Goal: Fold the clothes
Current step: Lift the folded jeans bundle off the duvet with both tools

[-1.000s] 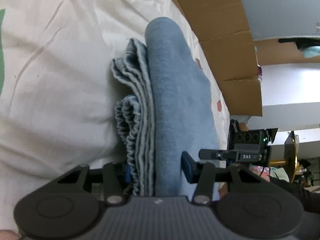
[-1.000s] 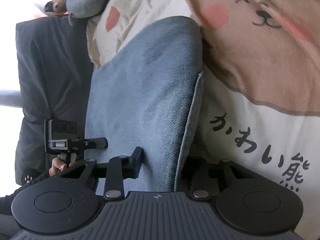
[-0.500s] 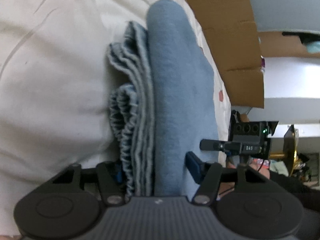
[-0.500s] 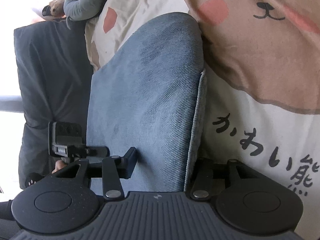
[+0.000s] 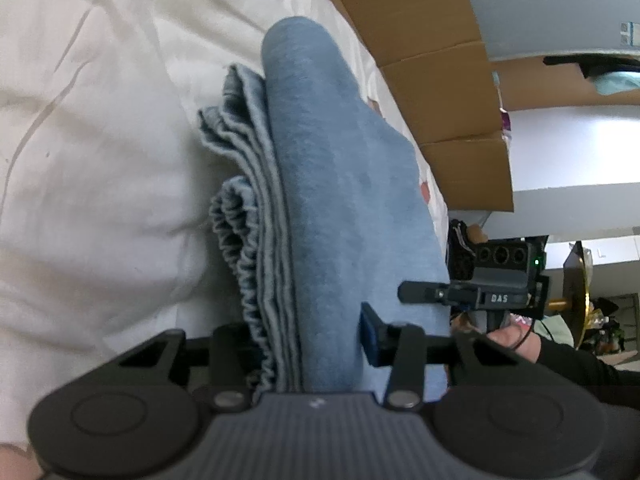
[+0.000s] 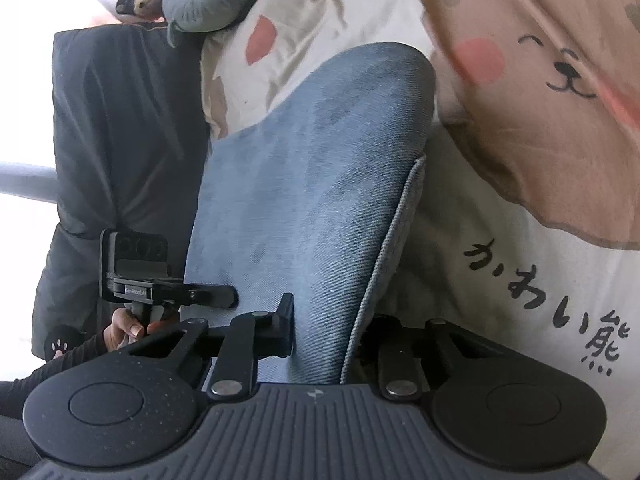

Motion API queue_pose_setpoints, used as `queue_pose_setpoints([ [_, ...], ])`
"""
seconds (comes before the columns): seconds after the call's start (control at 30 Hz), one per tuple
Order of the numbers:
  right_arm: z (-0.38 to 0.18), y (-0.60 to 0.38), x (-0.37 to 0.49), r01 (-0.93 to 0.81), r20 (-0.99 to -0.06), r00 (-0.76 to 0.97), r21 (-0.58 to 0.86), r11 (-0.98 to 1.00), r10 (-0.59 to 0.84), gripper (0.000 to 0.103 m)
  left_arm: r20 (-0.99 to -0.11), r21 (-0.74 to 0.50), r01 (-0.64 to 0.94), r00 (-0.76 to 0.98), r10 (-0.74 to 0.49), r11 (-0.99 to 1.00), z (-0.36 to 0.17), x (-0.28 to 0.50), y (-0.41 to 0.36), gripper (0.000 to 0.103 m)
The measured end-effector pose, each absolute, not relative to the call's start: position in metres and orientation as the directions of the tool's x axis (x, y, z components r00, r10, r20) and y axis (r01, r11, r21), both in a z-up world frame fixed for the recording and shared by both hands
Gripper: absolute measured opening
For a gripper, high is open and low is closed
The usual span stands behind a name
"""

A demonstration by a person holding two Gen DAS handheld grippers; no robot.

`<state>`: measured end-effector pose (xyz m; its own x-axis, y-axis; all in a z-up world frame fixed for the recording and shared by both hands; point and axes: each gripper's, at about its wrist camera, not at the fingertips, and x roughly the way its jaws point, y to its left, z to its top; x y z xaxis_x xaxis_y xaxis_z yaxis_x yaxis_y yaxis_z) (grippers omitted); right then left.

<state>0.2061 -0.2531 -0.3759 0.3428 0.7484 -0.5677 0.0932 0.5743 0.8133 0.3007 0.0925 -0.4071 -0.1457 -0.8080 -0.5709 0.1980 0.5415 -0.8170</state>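
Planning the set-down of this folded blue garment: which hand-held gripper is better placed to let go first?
Probably right. The right hand-held gripper pinches one smooth fold of the blue garment; the left hand-held gripper clamps its loose stacked hems, which might spill.

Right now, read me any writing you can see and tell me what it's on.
"かわい熊": black characters on the bear-print bedding.
"DAS": white letters on the other gripper's camera mount.
Small white label on the other gripper's mount: too small to read.

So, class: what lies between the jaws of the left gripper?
The folded blue garment, its stacked edges clamped between the left gripper's jaws, which have just been closing. The left wrist view shows it.
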Motion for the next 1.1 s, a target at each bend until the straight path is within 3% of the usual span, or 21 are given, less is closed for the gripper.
queue_pose_setpoints([
  [0.5,-0.312,-0.24,0.217,0.038,-0.62,0.333,0.762,0.647,0.711,0.021,-0.593,-0.792,0.239,-0.082,-0.801,0.562,-0.342,0.297,0.109,0.043],
  [1.1,-0.11,-0.233,0.212,-0.079,-0.602,0.388,0.733,0.676,0.698,0.021,-0.652,-0.693,0.366,0.051,-0.757,0.622,-0.119,0.266,0.095,0.042],
])
